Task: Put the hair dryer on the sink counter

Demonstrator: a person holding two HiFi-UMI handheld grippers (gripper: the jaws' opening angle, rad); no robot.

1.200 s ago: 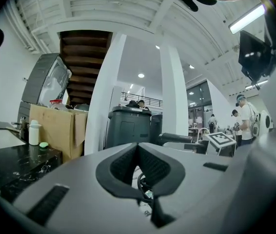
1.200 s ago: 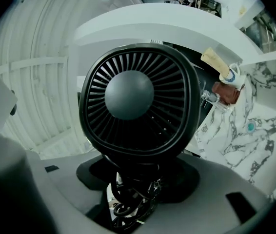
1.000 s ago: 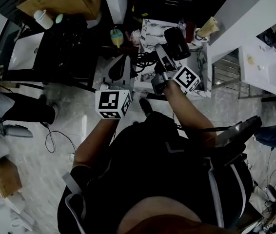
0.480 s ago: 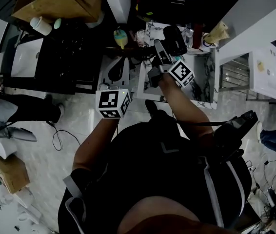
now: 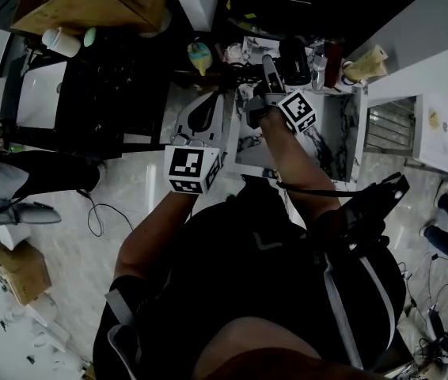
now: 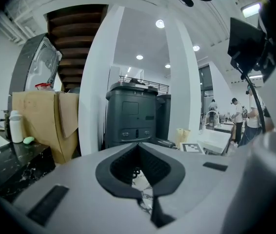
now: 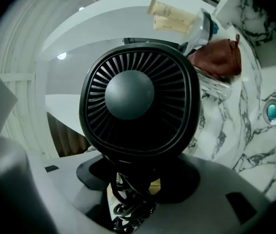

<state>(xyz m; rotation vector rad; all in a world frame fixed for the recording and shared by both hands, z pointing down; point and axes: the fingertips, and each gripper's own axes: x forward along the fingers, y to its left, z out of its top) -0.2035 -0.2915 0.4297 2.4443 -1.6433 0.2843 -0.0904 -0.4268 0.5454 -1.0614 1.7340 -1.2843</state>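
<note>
Pale marble floor (image 5: 81, 260), white pillars (image 6: 91, 82), recessed ceiling lights (image 6: 160, 23).

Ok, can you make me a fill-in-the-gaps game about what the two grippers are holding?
The right gripper is holding a black ___.
The left gripper is holding ___.
The counter is white with grey veins, like ___.
Missing words: hair dryer; nothing; marble.

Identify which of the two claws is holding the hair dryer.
The right claw: its jaws grip the black hair dryer below its round grille, coiled cord dangling. The left claw has nothing between its jaws.
</note>
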